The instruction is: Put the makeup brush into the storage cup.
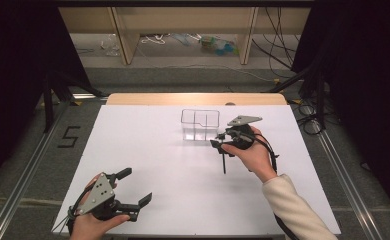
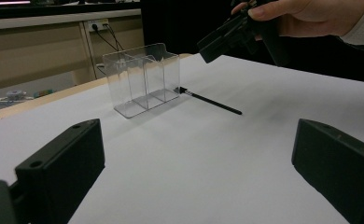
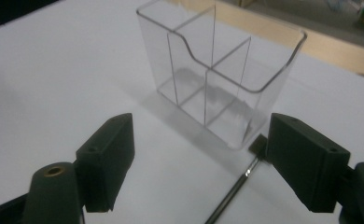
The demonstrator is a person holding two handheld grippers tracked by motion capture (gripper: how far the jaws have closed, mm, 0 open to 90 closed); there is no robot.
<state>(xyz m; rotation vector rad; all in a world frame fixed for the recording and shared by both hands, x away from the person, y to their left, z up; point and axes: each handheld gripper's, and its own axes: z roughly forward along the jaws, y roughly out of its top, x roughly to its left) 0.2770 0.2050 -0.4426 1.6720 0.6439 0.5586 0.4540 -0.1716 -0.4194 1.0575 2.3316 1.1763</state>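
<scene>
A clear plastic organiser [image 1: 200,125] with several compartments stands upright on the white table, right of centre and toward the far side. A thin black brush [image 1: 224,161] lies flat just in front of it, its head near the organiser's corner [image 3: 257,144]. My right gripper [image 1: 218,140] hovers over the brush's head end, jaws wide and nothing between the pads; in the right gripper view [image 3: 199,140] the organiser [image 3: 222,79] stands just beyond the jaws and the brush handle [image 3: 231,191] runs below the right jaw. My left gripper [image 1: 138,185] rests at the near left, open and empty, facing the organiser [image 2: 143,77], the brush [image 2: 213,101] and the right gripper [image 2: 227,39].
The white table top [image 1: 148,145] ends in a wooden strip [image 1: 193,99] at the far edge. Beyond it lie floor cables and a shelf unit [image 1: 183,30]. Dark curtains and stands flank both sides.
</scene>
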